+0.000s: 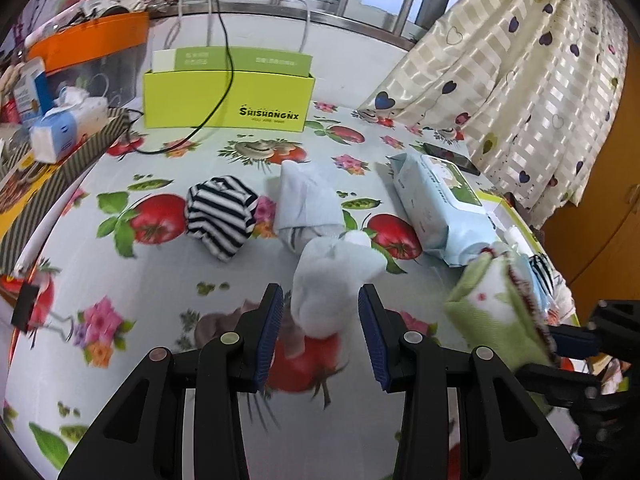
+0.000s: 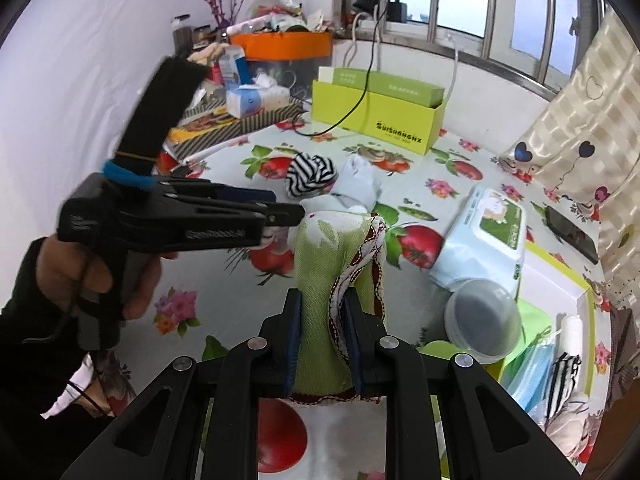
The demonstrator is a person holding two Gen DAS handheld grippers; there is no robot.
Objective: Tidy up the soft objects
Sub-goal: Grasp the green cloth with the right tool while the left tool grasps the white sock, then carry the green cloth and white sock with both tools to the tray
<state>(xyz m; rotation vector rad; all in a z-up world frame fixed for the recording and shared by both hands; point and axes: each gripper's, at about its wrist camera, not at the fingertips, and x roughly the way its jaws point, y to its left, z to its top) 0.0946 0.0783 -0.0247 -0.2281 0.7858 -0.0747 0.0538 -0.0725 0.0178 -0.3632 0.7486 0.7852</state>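
- The right gripper [image 2: 322, 340] was seen closed on a folded green cloth [image 2: 320, 276], the pads pressed against its lower part and the cloth standing upright between them, its long axis running up and away from the jaws.
- In the left wrist view the same green cloth [image 1: 494, 308] was seen raised off the flowered tablecloth [image 1: 132, 304], near the table's right edge.
- The left gripper [image 1: 320, 320] was held with its jaws wide; a rolled white sock [image 1: 330, 280] lay between the pads, with a gap visible on each side, so no grip was judged to have been made.
- The white sock's long axis was seen to run roughly forward along the fingers, so a plain closing of the jaws would probably take it across its narrow width.
- A striped sock bundle [image 1: 220, 216] and a pale blue sock roll [image 1: 306, 204] lay further ahead of the left jaws, side by side; the left hand was judged the nearer to both.
- A wet-wipes pack [image 1: 436, 204] lay to the right of these.
- A tray with a yellow-green rim [image 2: 560, 276], already holding a few items, lay just right of the right gripper and was judged the likely place for the cloth.
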